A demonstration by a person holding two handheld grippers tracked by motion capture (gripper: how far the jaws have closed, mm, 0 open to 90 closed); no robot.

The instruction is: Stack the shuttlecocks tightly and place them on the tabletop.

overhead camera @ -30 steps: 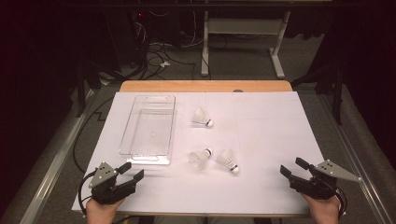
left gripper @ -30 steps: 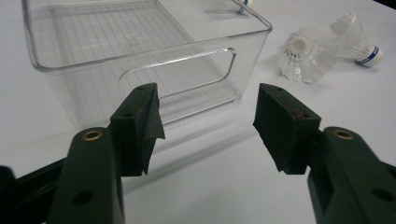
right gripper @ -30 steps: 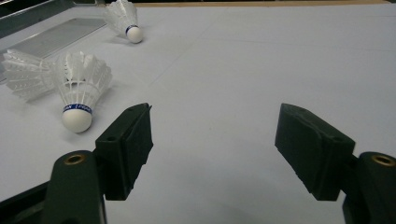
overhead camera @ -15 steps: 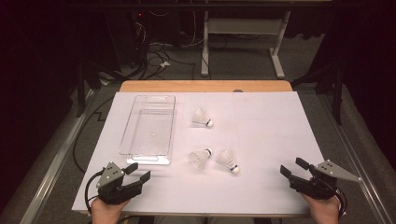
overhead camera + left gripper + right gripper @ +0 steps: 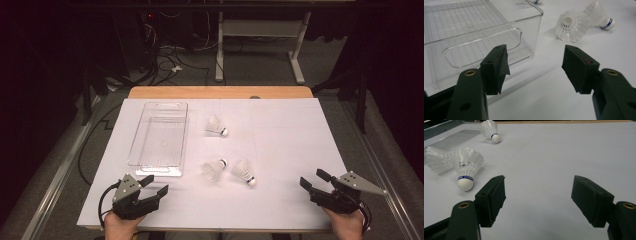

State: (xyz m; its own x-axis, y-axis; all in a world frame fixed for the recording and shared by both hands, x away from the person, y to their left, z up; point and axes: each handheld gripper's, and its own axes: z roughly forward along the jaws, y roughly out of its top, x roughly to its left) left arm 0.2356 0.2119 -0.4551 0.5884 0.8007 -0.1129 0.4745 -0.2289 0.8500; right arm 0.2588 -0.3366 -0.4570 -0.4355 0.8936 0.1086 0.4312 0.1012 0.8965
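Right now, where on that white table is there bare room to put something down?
The widest bare stretch lies right of the three shuttlecocks, up to the far edge and above the right gripper. Another runs along the near edge between both grippers. It is crowded around the clear tray and left gripper.

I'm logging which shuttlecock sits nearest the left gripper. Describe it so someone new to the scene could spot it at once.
Start at the clear bin on the left of the white table. Just right of the bin's near corner lie two shuttlecocks side by side; take the left shuttlecock. Its cork points away from the person and toward its neighbour, while the right shuttlecock points its cork toward the person.
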